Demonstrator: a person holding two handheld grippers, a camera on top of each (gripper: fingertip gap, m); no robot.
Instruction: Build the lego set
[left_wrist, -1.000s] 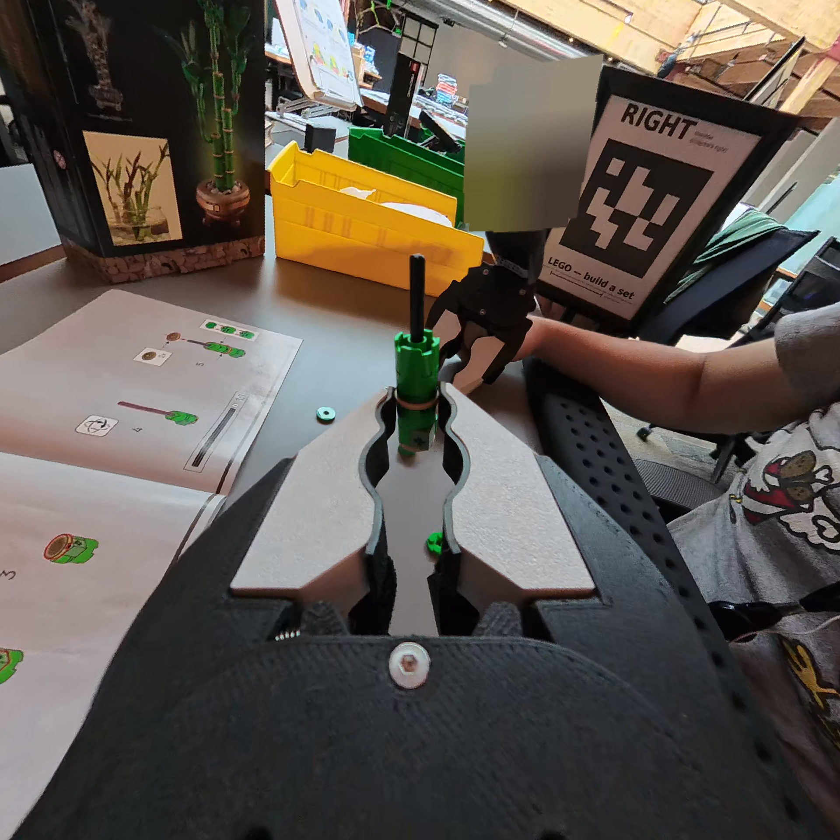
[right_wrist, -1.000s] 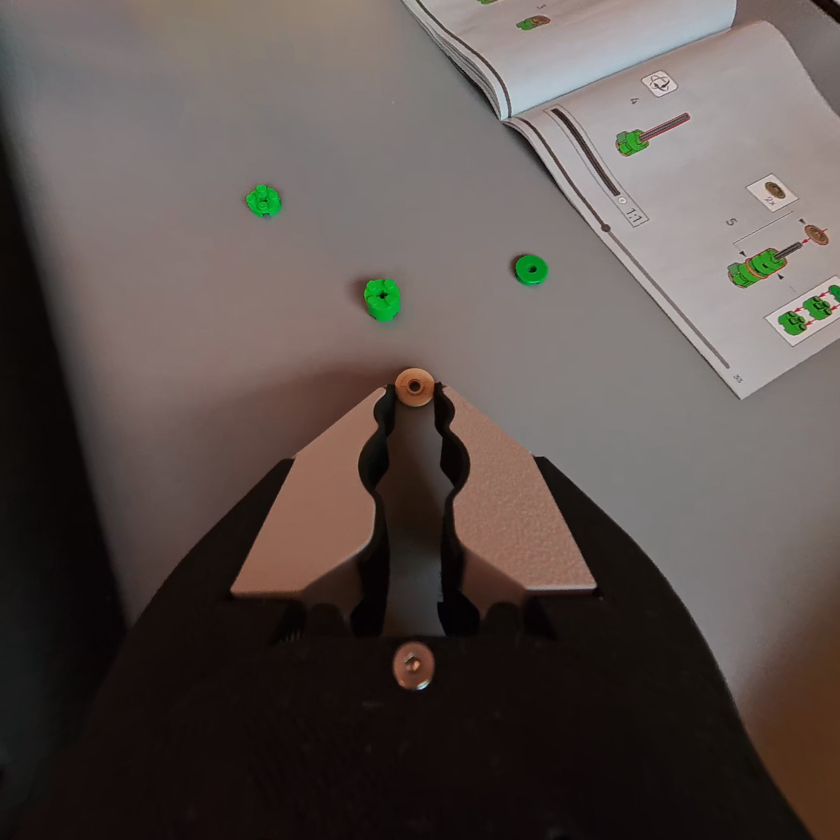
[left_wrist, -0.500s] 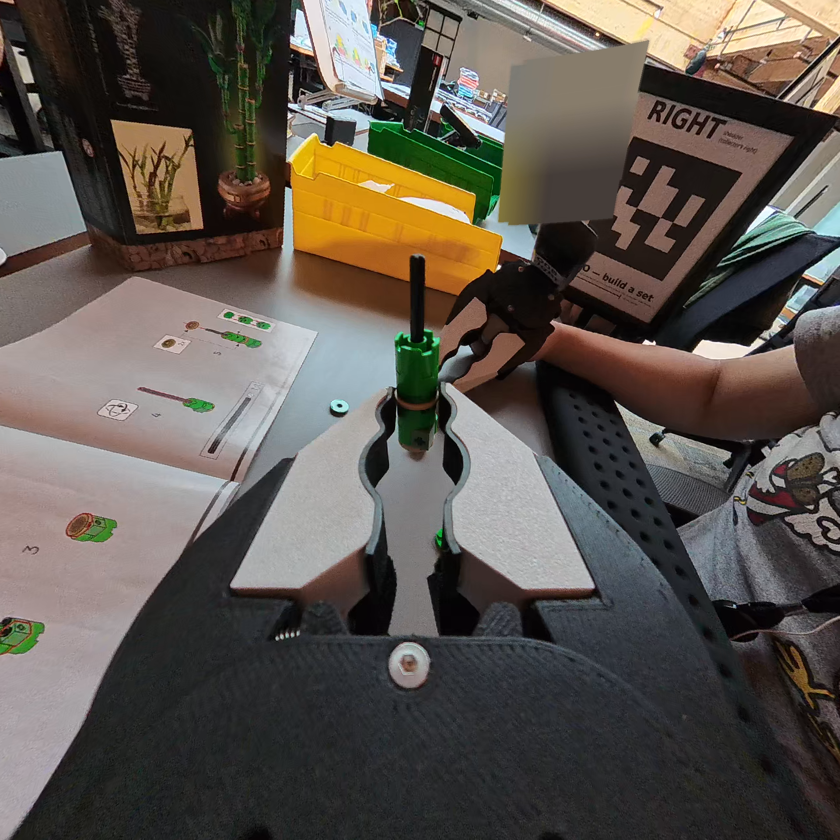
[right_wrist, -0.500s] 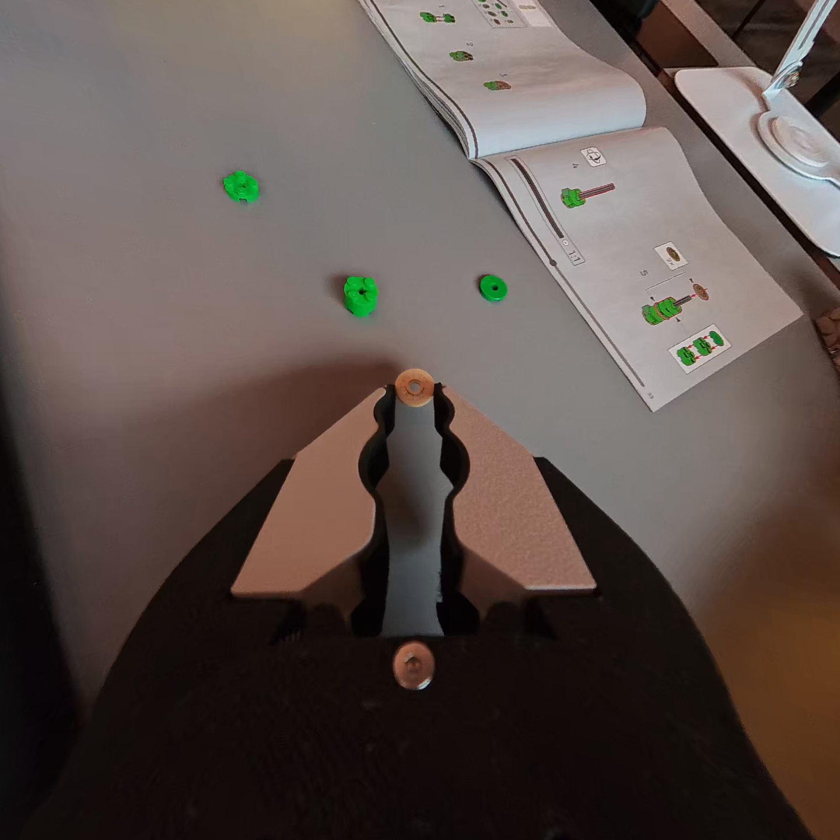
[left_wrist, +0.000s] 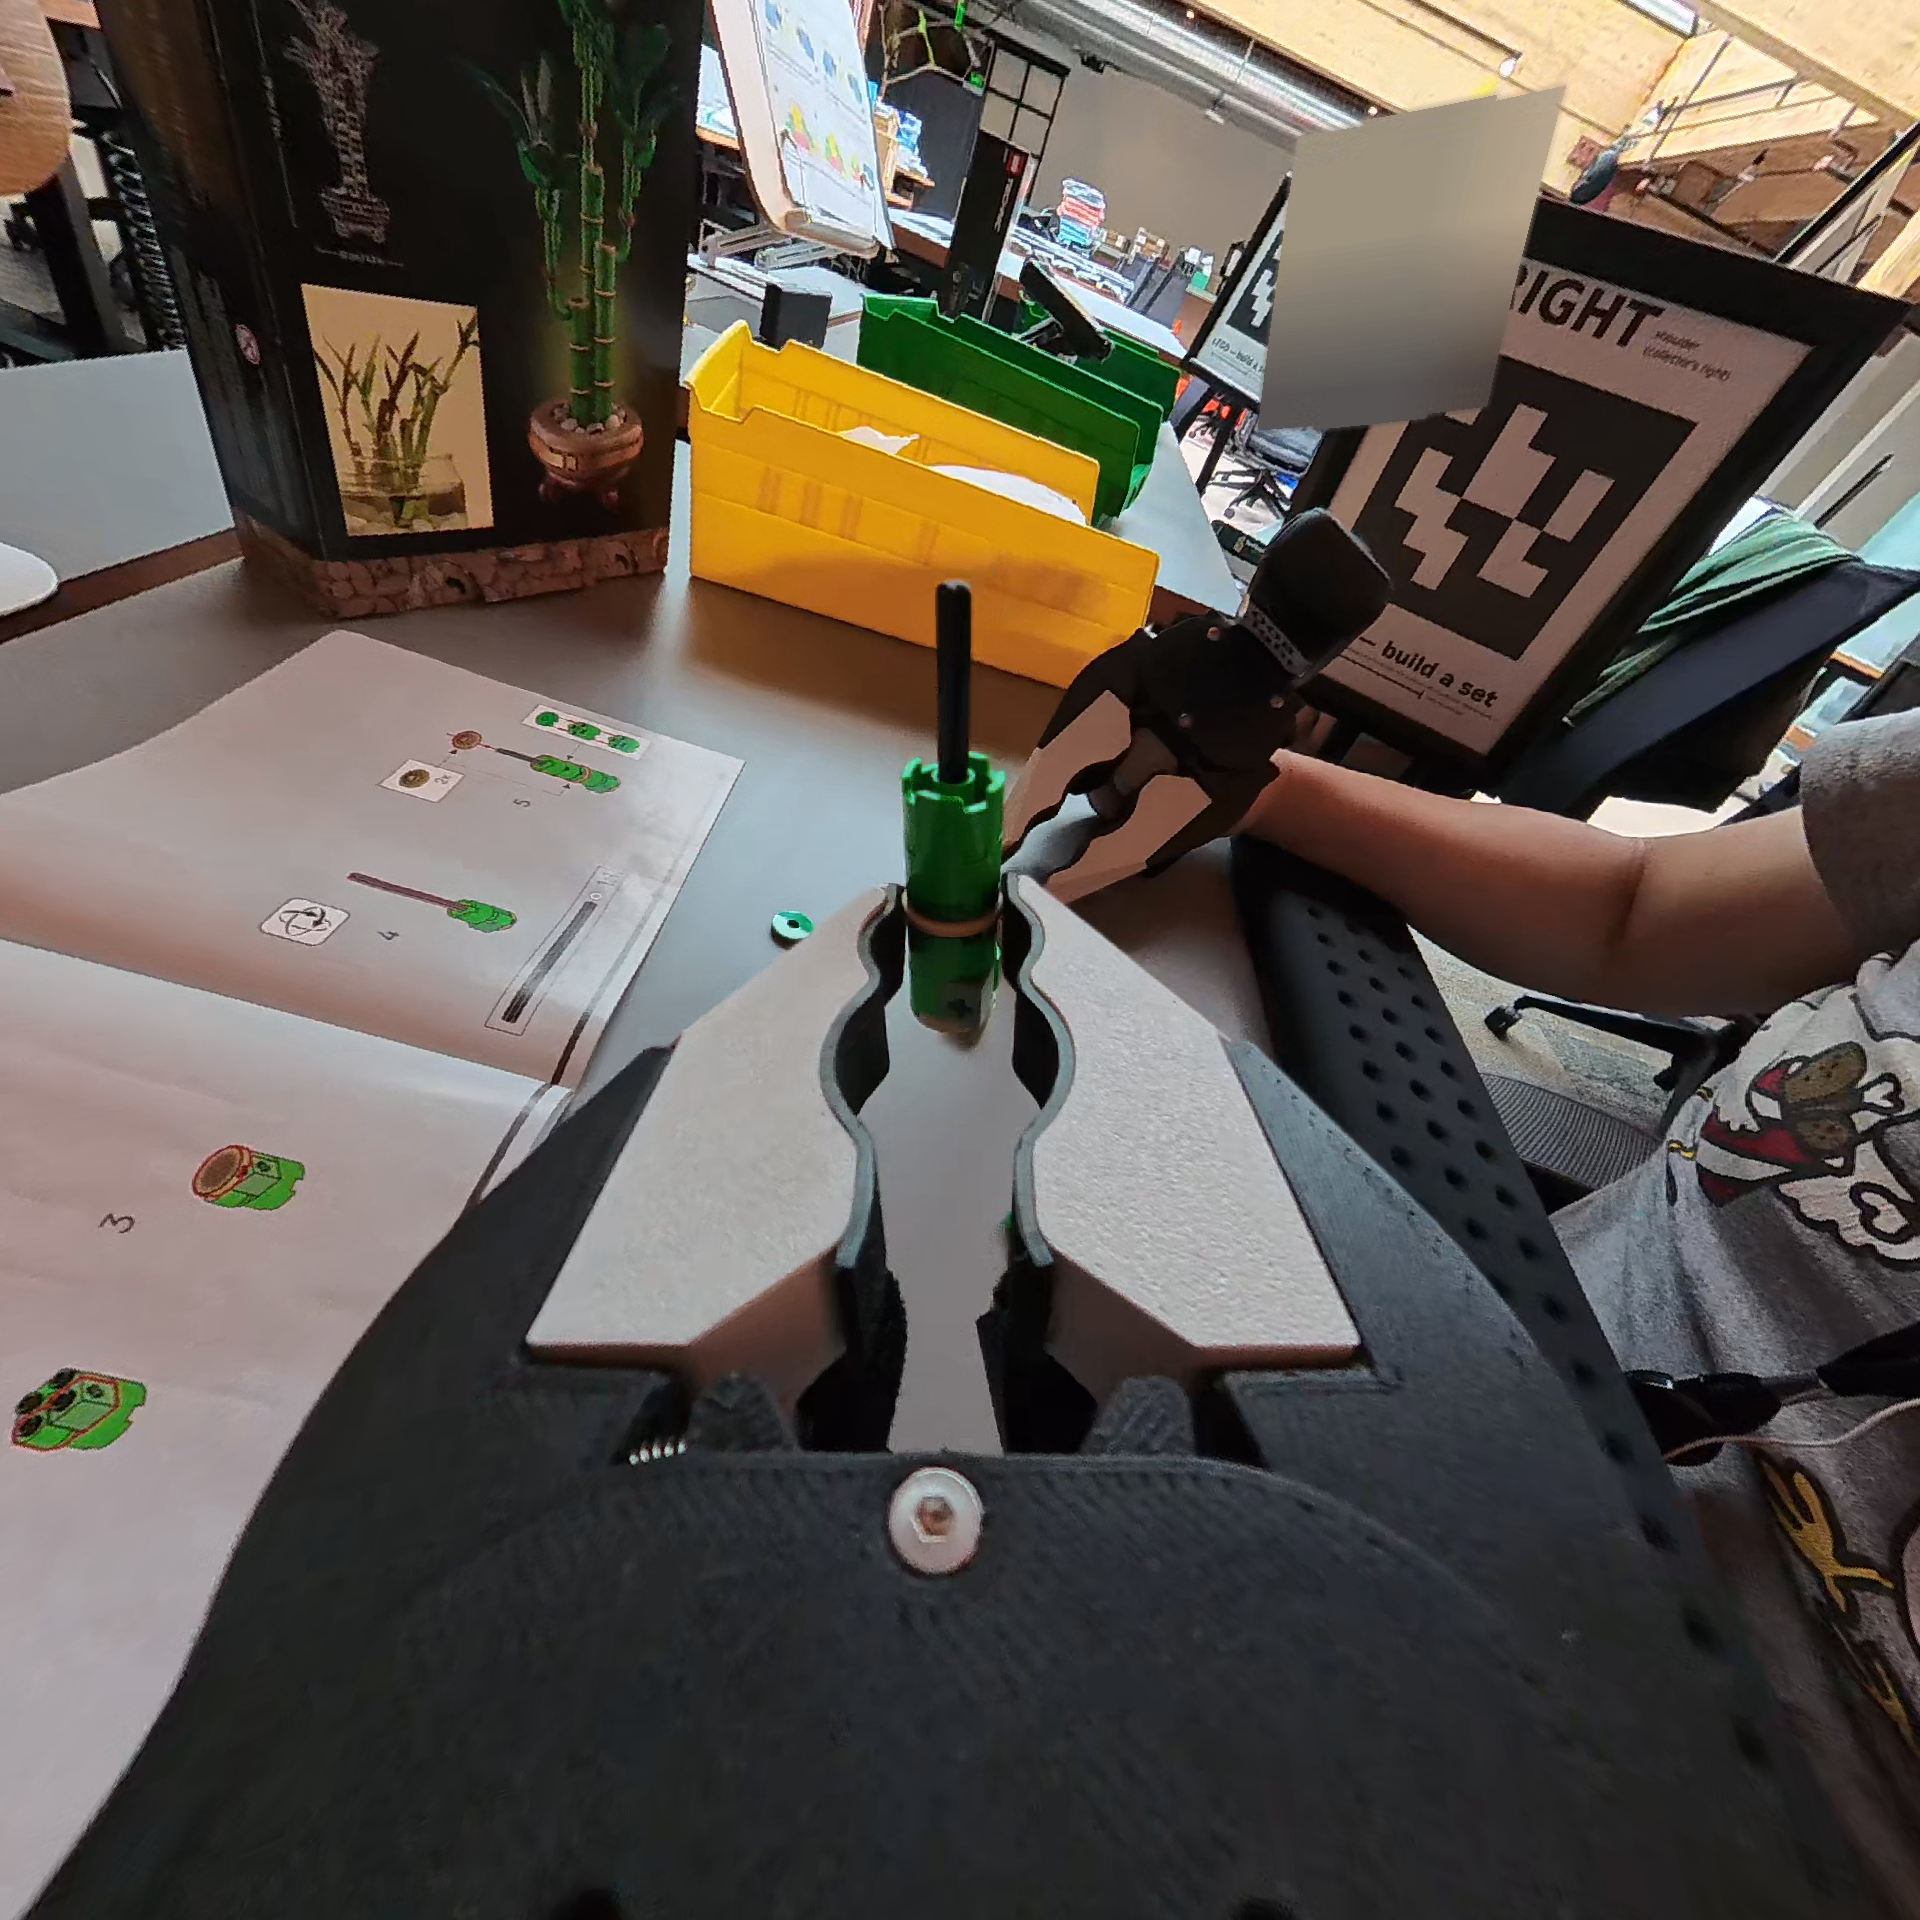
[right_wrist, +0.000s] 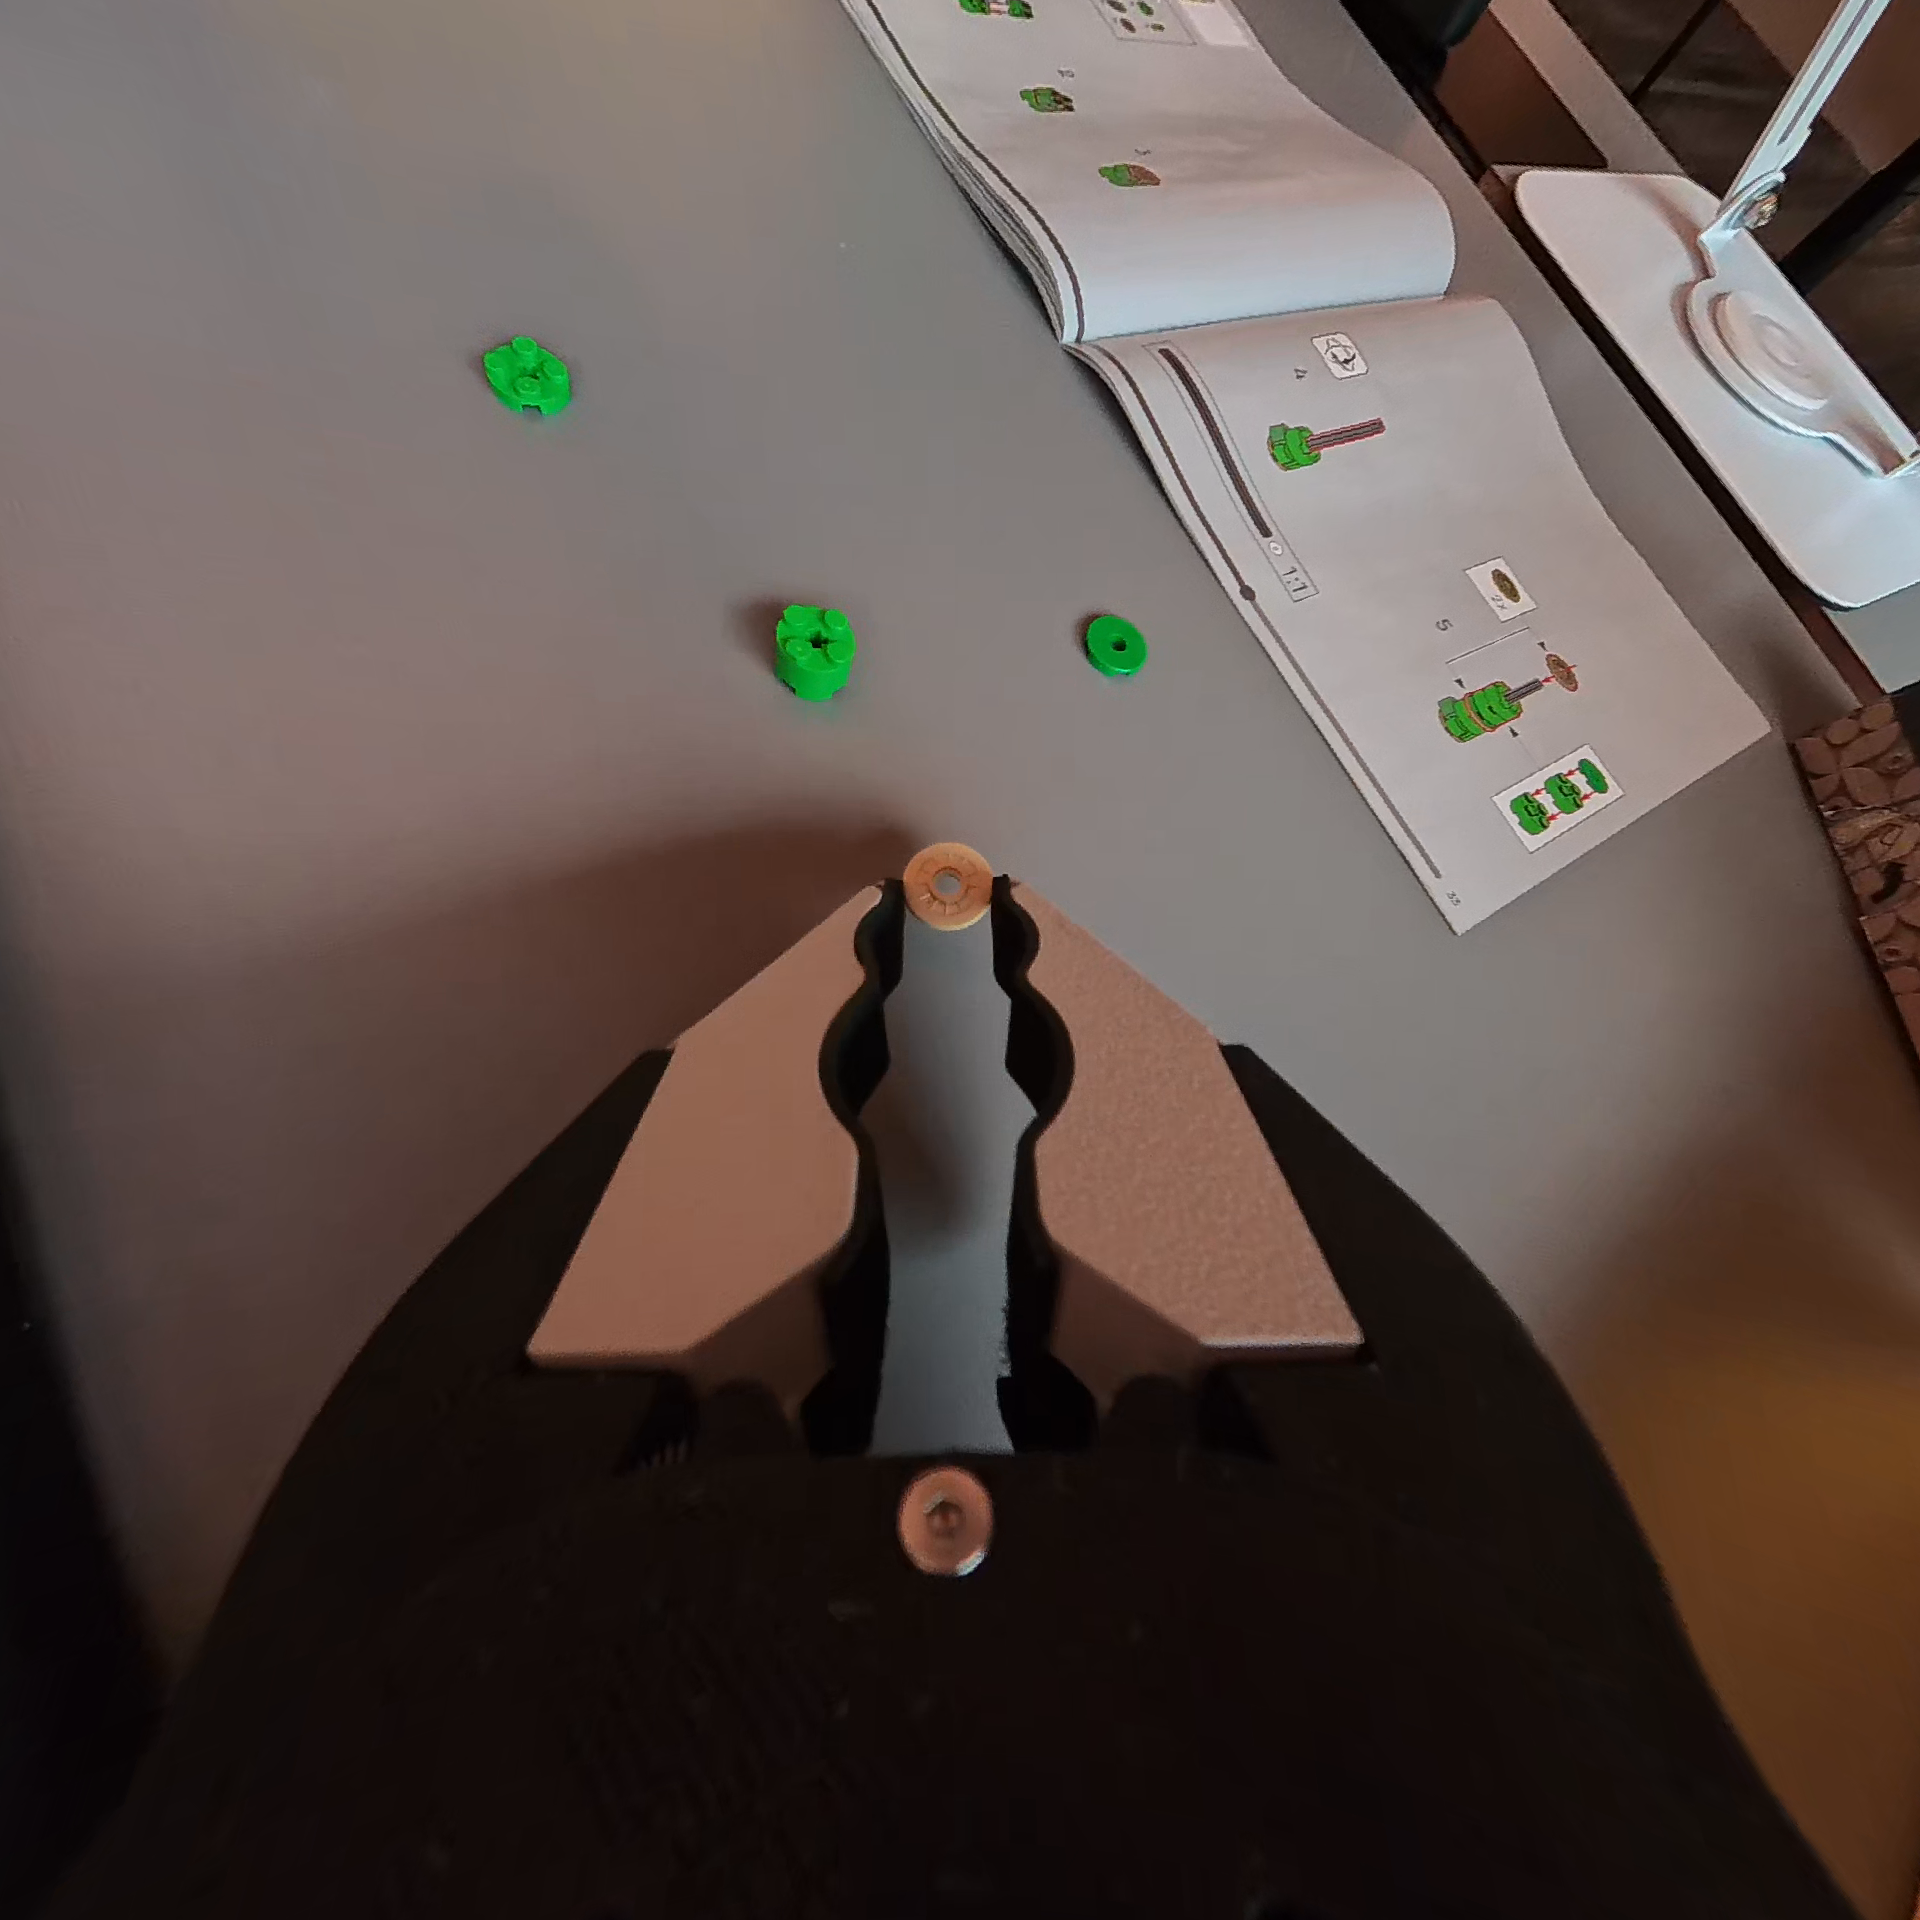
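The right gripper has lifted higher off the table since a sec ago: the loose green bits look farther away now, more of the booklet shows, and a white lamp base has come into view. It has kept its pinch on the little tan ring. The left gripper has hardly moved. It is still clenched on the green stack, which stands upright w/ a black rod poking out the top.

Step in hand, I think: slide the tan ring down the rod onto the stack, like the booklet pic shows. To do it well:
- Keep the rod straight up & hold the stack tight so it can't tip.
- Bring the ring over the rod tip w/ its hole lined up, flat not tilted.
- The ring is held only by its edges at the very fingertips, so go slow. A bump could flick it out.
- Push down gently till it sits on the green top.

Still on the table: a thick green round brick, a thin green round plate and a flat green ring, all well apart.

Writing: the dark set box w/ bamboo pics has small print, too tiny to tell a brand. The booklet has step numbers. A black & white sign bears big letters & a blocky code. The yellow bin & green bin show no labels.
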